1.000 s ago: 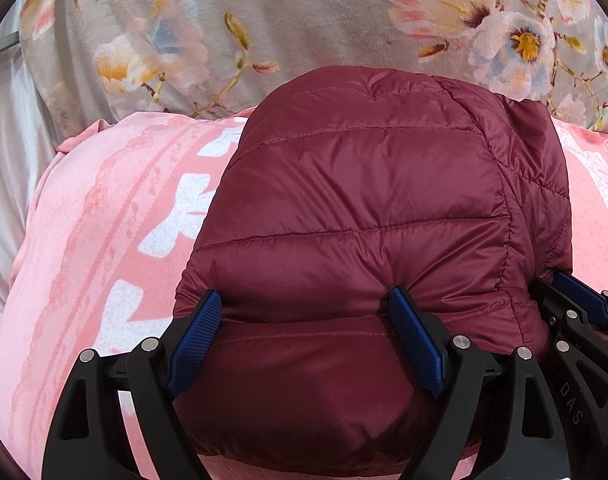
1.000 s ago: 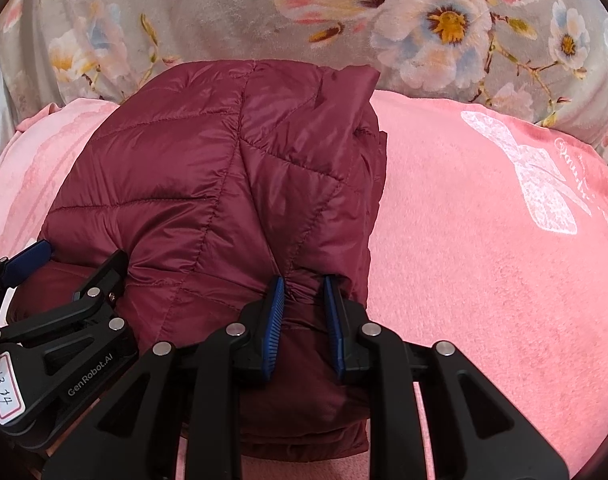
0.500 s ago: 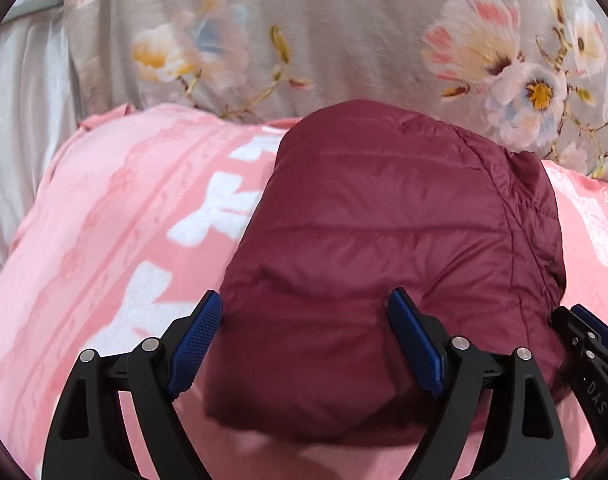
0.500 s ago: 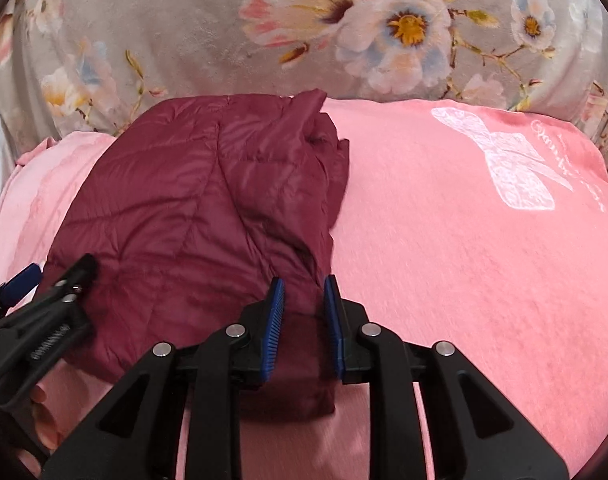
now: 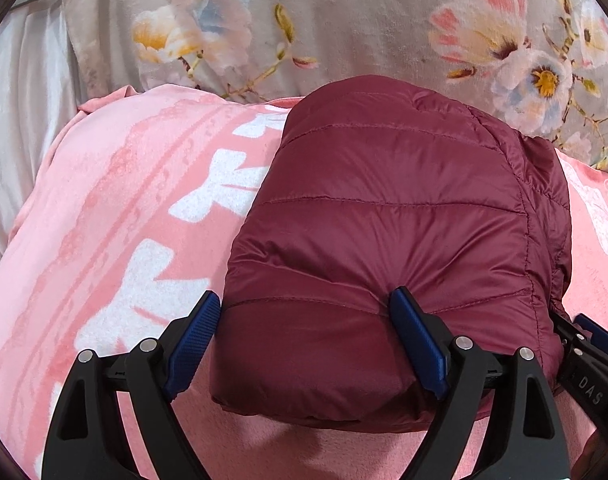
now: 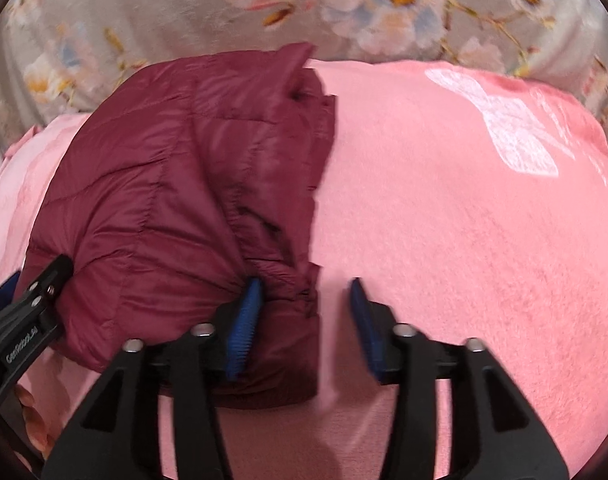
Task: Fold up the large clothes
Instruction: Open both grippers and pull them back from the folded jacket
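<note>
Tongs nearest to me are sitting at the near edge of the folded jacket (image 5: 384, 208), one pair at each corner, because I am setting the bundle down square on the pink blanket (image 6: 464, 240) rather than letting it sag open.

The left gripper (image 5: 304, 298) is standing spread wide across the near-left corner. Its right pad is denting the padding and its left pad is lying just beside the jacket's left edge. I cannot tell whether it is really squeezing the bundle or only straddling it.

The right gripper (image 6: 306, 286) is opening. Its left pad is touching the near-right corner where the layers are stacking up, while its right pad is hanging clear over bare blanket, so nothing is being pinched there. I judge I am letting go on that side because the fold is already lying in place.

The jacket is a dark red quilted puffer, shiny and slippery-looking, and it is resting as a plump, rounded packet. Its stitched channels are running across the top. Along the right side several loose edges are showing, with a flap poking up at the far right corner, and I expect the puffy filling will be pushing the layers apart once both pairs are off.

It is lying to the left of the blanket's middle, with white bow prints showing on either side. Beyond it a grey floral cover (image 5: 344, 20) is filling the far side.
</note>
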A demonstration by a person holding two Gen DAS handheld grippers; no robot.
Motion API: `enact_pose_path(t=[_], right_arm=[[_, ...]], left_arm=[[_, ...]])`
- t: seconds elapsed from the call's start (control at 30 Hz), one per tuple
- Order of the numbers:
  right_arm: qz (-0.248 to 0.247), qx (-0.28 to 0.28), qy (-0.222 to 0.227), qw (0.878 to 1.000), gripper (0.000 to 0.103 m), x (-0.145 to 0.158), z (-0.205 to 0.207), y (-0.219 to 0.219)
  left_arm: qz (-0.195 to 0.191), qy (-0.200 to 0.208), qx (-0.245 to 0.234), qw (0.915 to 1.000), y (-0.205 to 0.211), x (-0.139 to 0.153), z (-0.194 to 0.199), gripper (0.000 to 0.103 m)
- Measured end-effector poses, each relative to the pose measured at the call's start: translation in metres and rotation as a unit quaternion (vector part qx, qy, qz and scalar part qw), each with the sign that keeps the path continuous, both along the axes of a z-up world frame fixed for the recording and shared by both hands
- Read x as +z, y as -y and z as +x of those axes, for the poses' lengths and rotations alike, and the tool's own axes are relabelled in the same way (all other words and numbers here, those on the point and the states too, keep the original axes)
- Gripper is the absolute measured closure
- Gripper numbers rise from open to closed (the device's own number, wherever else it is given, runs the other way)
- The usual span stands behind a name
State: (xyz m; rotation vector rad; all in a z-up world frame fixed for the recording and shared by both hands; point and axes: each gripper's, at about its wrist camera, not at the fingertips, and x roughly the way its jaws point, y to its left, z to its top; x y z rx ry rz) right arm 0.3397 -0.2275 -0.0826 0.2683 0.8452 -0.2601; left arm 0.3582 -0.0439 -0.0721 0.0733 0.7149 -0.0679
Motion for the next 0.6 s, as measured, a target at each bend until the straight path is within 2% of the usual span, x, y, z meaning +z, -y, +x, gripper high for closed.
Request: enact_pose_path(t=[0.1,0.23,0.3,0.4,0.47,0.6], right_arm=[[0.02,-0.016,0.03,0.999,0.042,0.006,-0.015,0.008],[-0.017,-0.011,0.057,0.998,0.036,0.019,-0.057,-0.011],[-0.034,-0.001,0.062,0.998,0.031,0.023,-0.079,-0.026],[-0.067,0.013,0.07,0.995,0.029,0.031,-0.117,-0.048],[-0.077,0.017,0.073,0.994,0.024,0.034,-0.135,-0.053],[-0.081,0.01,0.071,0.994,0.024,0.037,-0.171,-0.055]], left_arm=[[-0.006,0.0,0.0,1.0,-0.003,0.0,-0.009,0.018],[-0.009,0.007,0.005,0.9999,-0.009,0.002,-0.041,0.016],[-0.002,0.003,0.011,0.9999,-0.007,0.002,-0.057,0.016],[0.021,-0.006,0.009,0.9997,-0.001,0.0,-0.083,0.016],[0.031,0.004,0.006,0.9995,0.002,0.001,-0.104,0.016],[0.027,0.006,0.005,0.9996,-0.001,0.002,-0.14,0.016]])
